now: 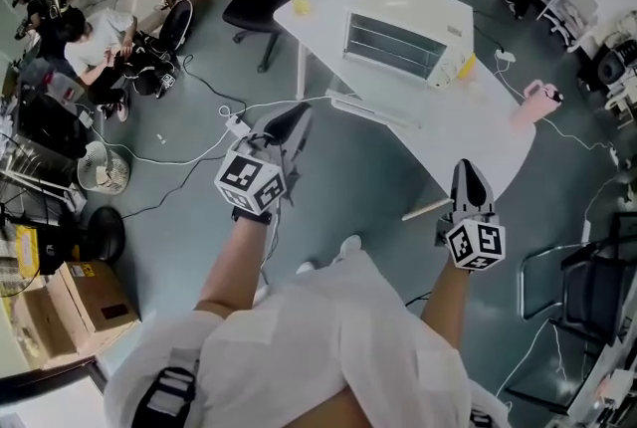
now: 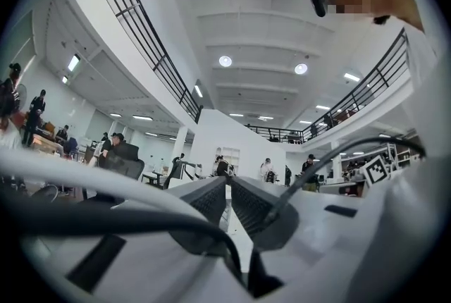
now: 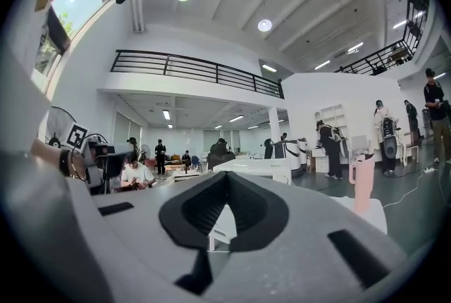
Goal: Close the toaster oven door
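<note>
The toaster oven (image 1: pixel 393 46) sits on the far side of the white table (image 1: pixel 478 142) with its door (image 1: pixel 370 109) folded down and open in front of it, and both grippers are well short of it. The left gripper (image 1: pixel 297 112) hangs over the grey floor with its jaw tips drawn together and nothing between them. The right gripper (image 1: pixel 468 167) points at the table's near edge, its jaws pressed together on nothing at all.
</note>
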`<state>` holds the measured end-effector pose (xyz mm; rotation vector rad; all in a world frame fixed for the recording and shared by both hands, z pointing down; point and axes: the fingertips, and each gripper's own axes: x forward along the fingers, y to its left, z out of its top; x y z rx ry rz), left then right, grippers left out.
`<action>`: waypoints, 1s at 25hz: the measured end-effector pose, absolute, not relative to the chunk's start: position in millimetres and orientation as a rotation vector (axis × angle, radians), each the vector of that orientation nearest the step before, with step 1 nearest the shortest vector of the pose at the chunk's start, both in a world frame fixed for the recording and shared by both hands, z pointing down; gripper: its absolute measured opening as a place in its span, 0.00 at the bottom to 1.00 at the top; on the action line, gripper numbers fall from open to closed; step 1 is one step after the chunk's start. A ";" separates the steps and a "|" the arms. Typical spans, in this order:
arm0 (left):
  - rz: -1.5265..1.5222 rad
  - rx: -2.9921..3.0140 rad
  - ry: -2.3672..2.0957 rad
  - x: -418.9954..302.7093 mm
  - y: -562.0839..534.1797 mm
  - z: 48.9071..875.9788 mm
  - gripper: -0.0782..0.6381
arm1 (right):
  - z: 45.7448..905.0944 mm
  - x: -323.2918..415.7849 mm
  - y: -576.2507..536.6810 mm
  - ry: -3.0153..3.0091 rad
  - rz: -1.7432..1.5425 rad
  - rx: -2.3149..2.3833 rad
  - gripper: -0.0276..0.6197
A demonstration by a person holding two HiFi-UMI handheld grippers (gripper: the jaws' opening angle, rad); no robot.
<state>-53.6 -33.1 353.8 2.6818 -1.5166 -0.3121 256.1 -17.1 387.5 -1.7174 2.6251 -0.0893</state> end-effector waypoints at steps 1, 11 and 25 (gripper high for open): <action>-0.321 2.685 -1.519 -51.5 -40.8 351.6 0.14 | 387.9 259.5 -25.9 2.626 -0.093 -1.708 0.05; -0.305 2.723 -1.528 -16.2 -109.6 340.6 0.14 | 382.0 287.1 -102.0 2.682 -0.054 -1.614 0.05; -0.389 2.714 -1.480 1.4 -179.4 359.6 0.14 | 393.2 292.6 -177.7 2.700 -0.076 -1.578 0.05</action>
